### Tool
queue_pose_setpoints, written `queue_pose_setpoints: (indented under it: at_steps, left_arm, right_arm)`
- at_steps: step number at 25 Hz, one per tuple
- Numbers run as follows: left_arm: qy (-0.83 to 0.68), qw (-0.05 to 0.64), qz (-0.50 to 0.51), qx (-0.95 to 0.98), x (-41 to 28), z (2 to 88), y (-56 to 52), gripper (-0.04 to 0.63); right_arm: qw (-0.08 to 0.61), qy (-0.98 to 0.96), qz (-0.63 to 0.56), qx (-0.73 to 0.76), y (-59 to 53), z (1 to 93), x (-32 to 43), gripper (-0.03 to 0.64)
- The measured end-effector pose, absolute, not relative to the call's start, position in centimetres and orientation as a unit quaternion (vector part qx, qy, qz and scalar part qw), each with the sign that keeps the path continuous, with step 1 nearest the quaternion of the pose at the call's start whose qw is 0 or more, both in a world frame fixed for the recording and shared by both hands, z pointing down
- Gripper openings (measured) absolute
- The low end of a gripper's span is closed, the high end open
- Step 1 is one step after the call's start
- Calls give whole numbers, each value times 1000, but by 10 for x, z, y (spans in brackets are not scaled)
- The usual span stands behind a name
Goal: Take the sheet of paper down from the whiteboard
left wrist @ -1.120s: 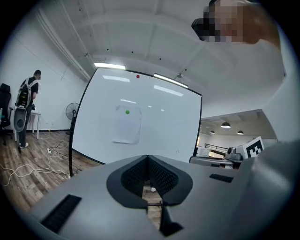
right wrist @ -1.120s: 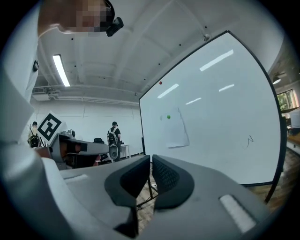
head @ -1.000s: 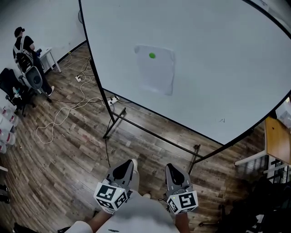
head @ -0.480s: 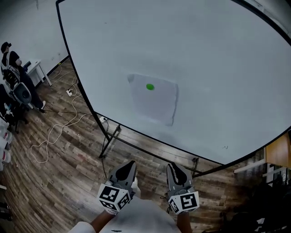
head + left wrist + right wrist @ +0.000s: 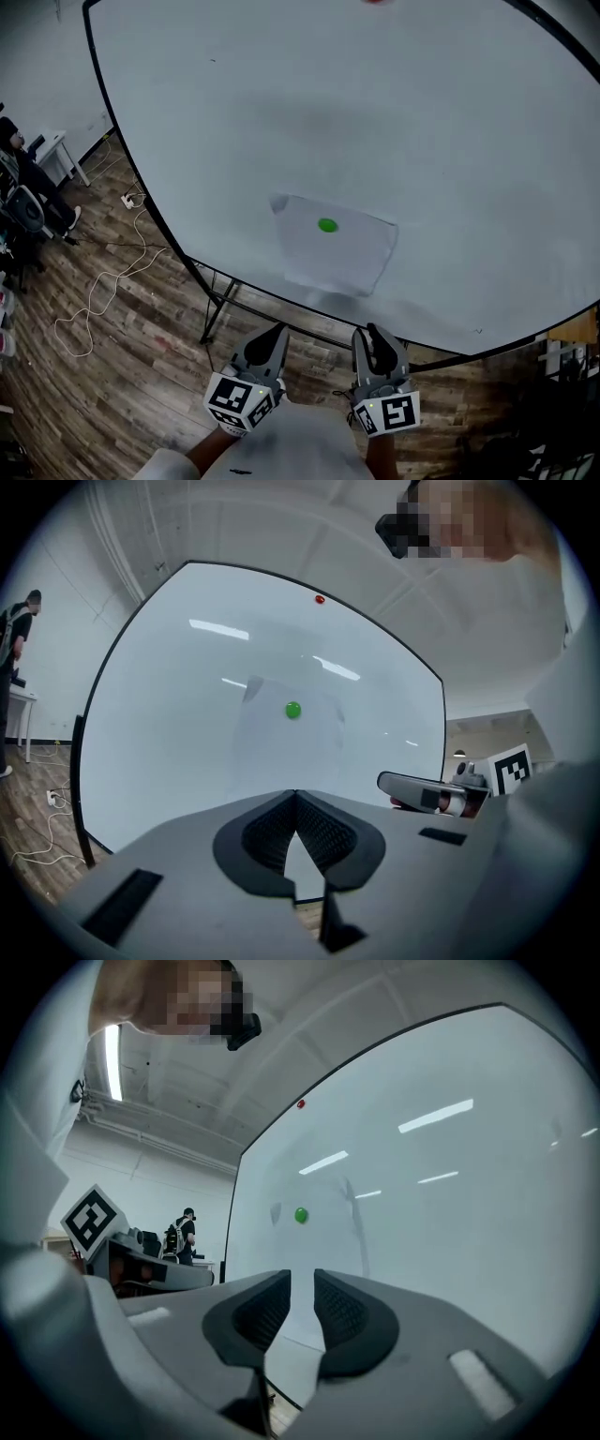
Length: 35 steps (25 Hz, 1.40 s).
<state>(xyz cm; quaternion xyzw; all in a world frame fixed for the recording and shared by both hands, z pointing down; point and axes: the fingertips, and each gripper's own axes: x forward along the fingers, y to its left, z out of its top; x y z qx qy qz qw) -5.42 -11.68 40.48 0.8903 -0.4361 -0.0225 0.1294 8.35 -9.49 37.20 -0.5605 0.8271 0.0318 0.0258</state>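
Closed in on the whiteboard within the last second: filling nearly all of the head view now, with far less of the wooden floor showing on the left and the person pushed out to the far-left edge. Standing just short of the board's black stand, so the walk-up judged almost done and no grasp yet begun. Still pinned up: the sheet of paper, flat against the board's lower middle, lower in view and nearer than before, straight ahead of both tools and touched by neither. At the near left, the left gripper, held low and level, clenched on nothing, pads meeting at their tips. Beside it at the near right, the right gripper, parted by a narrow slit, likewise empty, aimed at the sheet. Holding the sheet near its top middle, a green magnet; newly in sight at the board's far top edge, a red magnet, well apart from the sheet. Likely next: reach forward for the green magnet or a free edge, opening the left jaws first.
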Motion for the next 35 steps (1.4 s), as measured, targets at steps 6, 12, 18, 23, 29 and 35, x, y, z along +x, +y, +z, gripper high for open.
queue_pose_setpoints:
  at_steps: [6,12,18,23,29,35]
  left_arm:
    - [-420,123,-26,899,-43,394,-157,6]
    - [-409,129,-26,903,-29,390,-169,6]
    - [-422,138,-28,896,-27,391,-181,6]
    - [-434,128,-35,891,-19,381,-185,6]
    - [-445,125,-34,886,-14,371,-194,6]
    - [-451,126,-31,883,-7,367,-203,6]
  right_arm:
    - [28,812,42,-581,-125,361,91,74]
    - [22,809,43,-585,-136,355,98,74]
    - [23,810,55,-584,-147,340,109,74]
    - [18,808,58,-585,-158,334,121,74]
    - [11,820,52,-570,-179,330,120,74]
    - [15,835,42,-549,-195,327,119,74]
